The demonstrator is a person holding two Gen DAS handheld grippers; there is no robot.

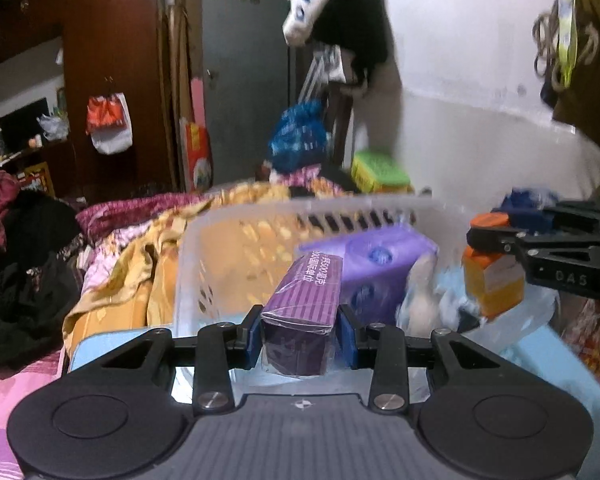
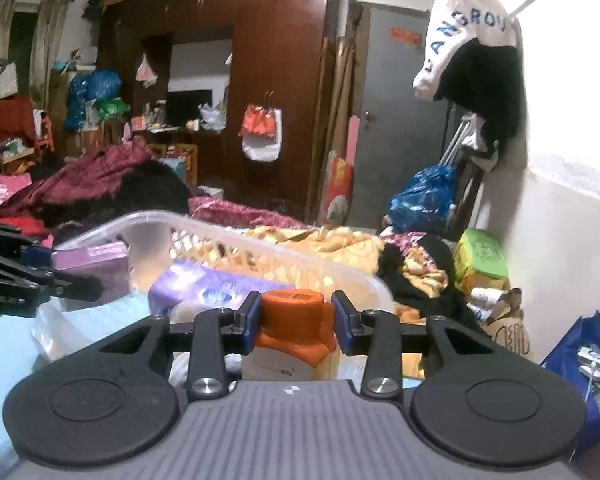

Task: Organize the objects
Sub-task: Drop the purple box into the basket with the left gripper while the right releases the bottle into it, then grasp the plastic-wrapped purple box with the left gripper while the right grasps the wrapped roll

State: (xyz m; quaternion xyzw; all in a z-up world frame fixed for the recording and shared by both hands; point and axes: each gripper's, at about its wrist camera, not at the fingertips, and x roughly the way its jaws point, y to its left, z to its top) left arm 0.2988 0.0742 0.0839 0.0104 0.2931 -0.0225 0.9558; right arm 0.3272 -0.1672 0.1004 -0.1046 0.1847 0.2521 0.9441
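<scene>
Blue pads of the left hand-held gripper (image 1: pixel 299 334) clamp a purple box (image 1: pixel 304 300), cellophane-wrapped, its near end blurred. The right hand-held gripper (image 2: pixel 296 316) is clamped on the orange cap of a bottle (image 2: pixel 296 344), whose lower body is hidden. Both hang over a translucent slotted plastic basket (image 1: pixel 236 248) on the bed, holding a soft purple pack (image 1: pixel 380 264) and some smeared pale wrappers.

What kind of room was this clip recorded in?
Most likely a cluttered bedroom: a bed heaped with rumpled blankets, a tall dark wooden wardrobe, and clothes hanging on the wall.
</scene>
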